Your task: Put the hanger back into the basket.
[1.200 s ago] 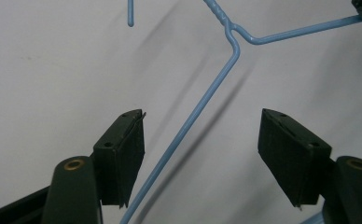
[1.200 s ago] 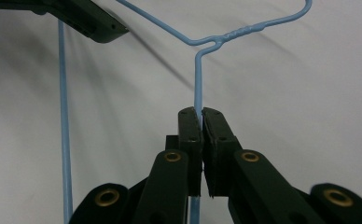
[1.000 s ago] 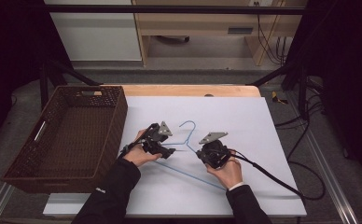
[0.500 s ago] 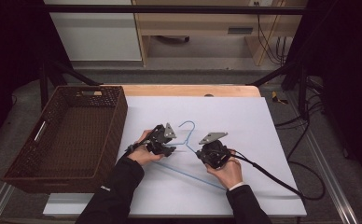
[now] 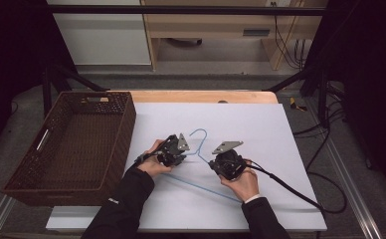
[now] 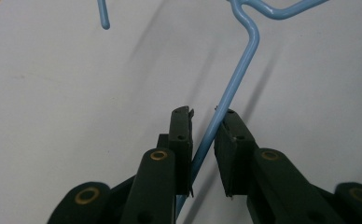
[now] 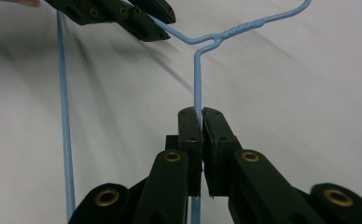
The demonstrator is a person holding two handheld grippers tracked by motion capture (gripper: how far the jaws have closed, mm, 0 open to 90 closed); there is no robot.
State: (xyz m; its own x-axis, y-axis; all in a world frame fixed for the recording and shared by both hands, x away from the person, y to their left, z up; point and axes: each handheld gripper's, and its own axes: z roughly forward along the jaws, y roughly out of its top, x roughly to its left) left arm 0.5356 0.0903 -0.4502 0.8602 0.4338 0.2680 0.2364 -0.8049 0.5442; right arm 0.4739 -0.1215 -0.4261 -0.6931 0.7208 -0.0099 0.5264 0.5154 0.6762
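Here blue wire hanger (image 5: pixel 197 164) lies flat mid-bench (image 5: pixel 260 129), hook pointing away. Right gripper (image 7: pixel 201 114) fingers pinched tight on one shoulder wire. Left gripper (image 6: pixel 206 116) fingers slightly apart, other shoulder wire running lengthwise through the gap, touching right finger, not clamped.

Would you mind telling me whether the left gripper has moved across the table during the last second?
Yes, slightly. In the high view the left gripper has shifted to the right, away from the wicker basket and toward the hook of the blue hanger.
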